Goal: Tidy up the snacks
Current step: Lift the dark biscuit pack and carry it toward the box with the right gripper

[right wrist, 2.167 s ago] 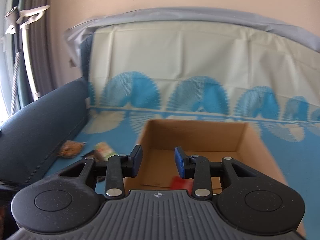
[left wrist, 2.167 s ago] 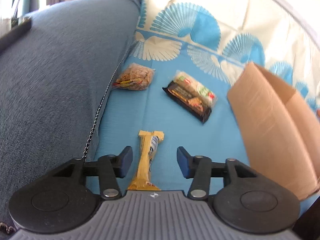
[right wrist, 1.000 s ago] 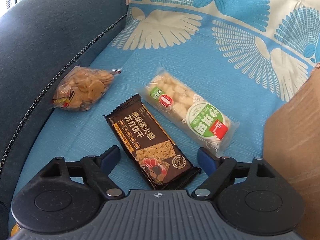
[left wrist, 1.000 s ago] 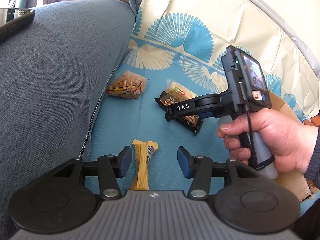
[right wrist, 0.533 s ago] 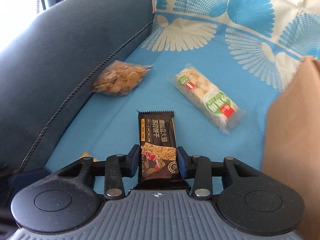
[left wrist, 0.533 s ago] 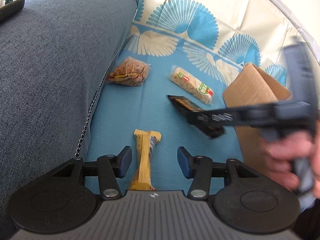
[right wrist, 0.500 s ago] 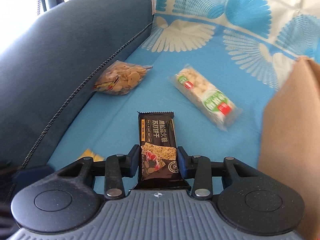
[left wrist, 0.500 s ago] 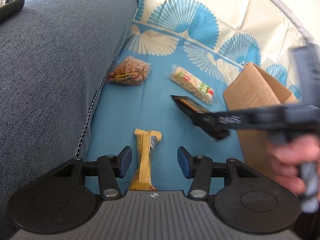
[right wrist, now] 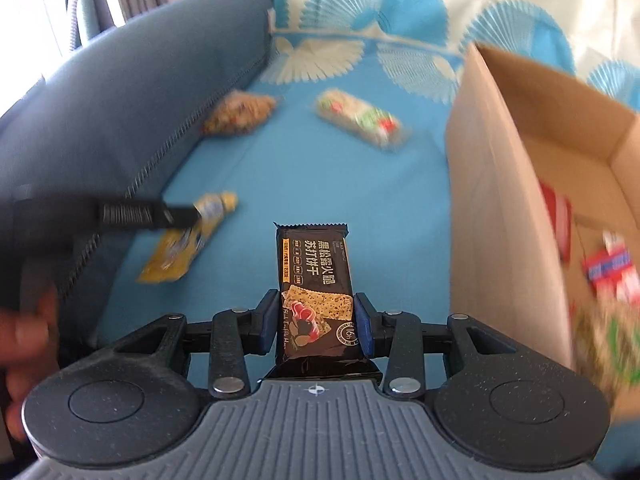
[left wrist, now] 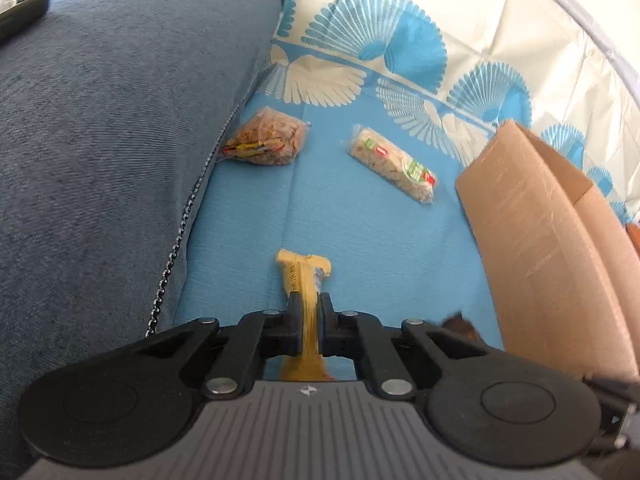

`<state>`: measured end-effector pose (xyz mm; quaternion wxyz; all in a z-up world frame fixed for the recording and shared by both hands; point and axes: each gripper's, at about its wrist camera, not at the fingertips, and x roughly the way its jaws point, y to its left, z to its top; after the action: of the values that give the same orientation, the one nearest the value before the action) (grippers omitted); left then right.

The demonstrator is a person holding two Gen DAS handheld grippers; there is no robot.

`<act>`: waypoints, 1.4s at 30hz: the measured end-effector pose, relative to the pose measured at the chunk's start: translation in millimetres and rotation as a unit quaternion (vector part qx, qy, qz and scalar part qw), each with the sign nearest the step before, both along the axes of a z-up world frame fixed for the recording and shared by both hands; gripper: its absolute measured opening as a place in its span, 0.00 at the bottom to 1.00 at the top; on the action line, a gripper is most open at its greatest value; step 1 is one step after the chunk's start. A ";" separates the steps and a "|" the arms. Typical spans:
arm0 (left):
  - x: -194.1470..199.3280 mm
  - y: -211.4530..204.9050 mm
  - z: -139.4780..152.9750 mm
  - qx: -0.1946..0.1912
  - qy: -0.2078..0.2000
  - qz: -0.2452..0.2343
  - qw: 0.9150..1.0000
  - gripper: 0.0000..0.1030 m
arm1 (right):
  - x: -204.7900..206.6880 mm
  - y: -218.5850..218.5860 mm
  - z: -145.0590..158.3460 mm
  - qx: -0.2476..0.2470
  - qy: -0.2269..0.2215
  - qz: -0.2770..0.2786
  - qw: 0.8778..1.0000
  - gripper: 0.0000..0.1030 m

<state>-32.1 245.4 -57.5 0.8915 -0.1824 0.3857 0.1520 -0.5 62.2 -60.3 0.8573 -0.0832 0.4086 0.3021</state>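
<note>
Lifted clear, dark cracker pack [right wrist: 316, 280] sits pinched in right jaws; left view shows jaws pinching yellow packet [left wrist: 305, 280].

Glossy plastic cracker packet [right wrist: 314, 280], matt cardboard box [right wrist: 500, 200].

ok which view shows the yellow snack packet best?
Right wrist: the yellow snack packet shows its whole length on the blue cover, though blurred, with the left tool closed on it. Left wrist sees the packet edge-on, partly hidden between the pads.
</note>
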 end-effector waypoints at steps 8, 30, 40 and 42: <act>14.4 -2.7 -10.4 -0.016 0.058 -0.038 0.997 0.07 | -8.3 -15.0 -36.6 -0.005 0.035 -0.021 0.999 0.42; -5.1 2.4 -1.8 -0.026 -0.003 0.015 1.000 0.29 | -17.7 -21.9 -45.5 0.013 0.020 -0.018 1.000 0.44; 19.4 12.0 -15.2 -0.038 0.078 0.021 0.996 0.31 | -19.0 -18.9 -47.3 0.003 0.014 -0.009 1.000 0.45; 19.7 10.3 -16.3 -0.028 0.082 0.018 0.996 0.31 | -19.6 -18.1 -47.9 0.001 0.011 -0.006 1.000 0.45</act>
<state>-12.5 255.7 -73.8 0.8485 -0.2011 0.4583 0.1717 -20.2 44.1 -108.2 0.8546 -0.0764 0.4184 0.2979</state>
